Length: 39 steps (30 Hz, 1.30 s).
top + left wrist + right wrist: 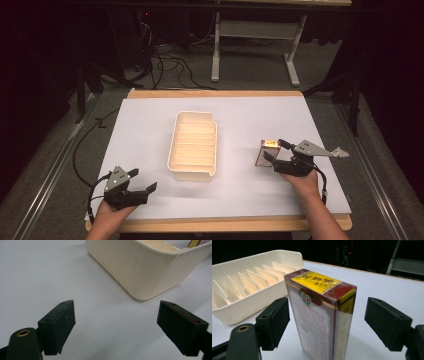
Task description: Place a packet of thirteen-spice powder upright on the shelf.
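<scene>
Loosely, right gripper [325, 322] astride upright box [319, 315].

The ribbed tray [194, 145] is showing cream; the box [322, 315] is showing dark red with yellow bands; the table [150, 120] is looking white.

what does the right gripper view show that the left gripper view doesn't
Right gripper view: a maroon and yellow box standing upright between the open jaws of the right gripper, its printed face and yellow top clear, with a gap on each side, plus the dividers inside the cream tray. Left gripper view: the left gripper open over bare white table, facing the tray's ribbed outer wall and rounded corner. Both: the tray, the white surface, and open jaws.
</scene>
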Each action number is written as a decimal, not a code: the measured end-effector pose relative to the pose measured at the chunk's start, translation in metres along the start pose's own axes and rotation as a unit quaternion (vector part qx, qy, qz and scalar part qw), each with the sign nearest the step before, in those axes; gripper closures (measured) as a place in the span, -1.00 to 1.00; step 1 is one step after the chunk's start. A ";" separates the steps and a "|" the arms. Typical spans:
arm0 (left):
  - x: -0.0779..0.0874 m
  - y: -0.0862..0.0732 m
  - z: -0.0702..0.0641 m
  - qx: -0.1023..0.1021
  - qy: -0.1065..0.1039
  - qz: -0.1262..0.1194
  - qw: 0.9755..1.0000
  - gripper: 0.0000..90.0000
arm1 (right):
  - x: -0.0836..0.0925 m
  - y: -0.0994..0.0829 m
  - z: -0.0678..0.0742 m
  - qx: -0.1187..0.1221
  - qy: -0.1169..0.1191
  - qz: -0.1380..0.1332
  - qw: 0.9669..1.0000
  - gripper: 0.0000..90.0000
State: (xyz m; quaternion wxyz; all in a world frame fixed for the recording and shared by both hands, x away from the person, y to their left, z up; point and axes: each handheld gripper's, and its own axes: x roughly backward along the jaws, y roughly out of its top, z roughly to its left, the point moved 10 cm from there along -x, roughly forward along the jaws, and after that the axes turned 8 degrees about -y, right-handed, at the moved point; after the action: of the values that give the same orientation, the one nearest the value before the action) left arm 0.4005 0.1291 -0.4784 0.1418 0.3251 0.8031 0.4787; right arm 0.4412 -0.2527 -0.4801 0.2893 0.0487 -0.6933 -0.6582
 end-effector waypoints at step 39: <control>0.002 0.003 -0.001 0.005 -0.002 -0.006 1.000 -0.65 | 0.005 0.003 0.022 0.042 0.043 -0.001 0.998 0.52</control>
State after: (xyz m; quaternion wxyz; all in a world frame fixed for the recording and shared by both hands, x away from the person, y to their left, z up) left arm 0.3993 0.1306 -0.4752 0.1450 0.3225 0.8067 0.4735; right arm 0.4276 -0.2357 -0.4751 0.3163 0.0898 -0.7072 -0.6259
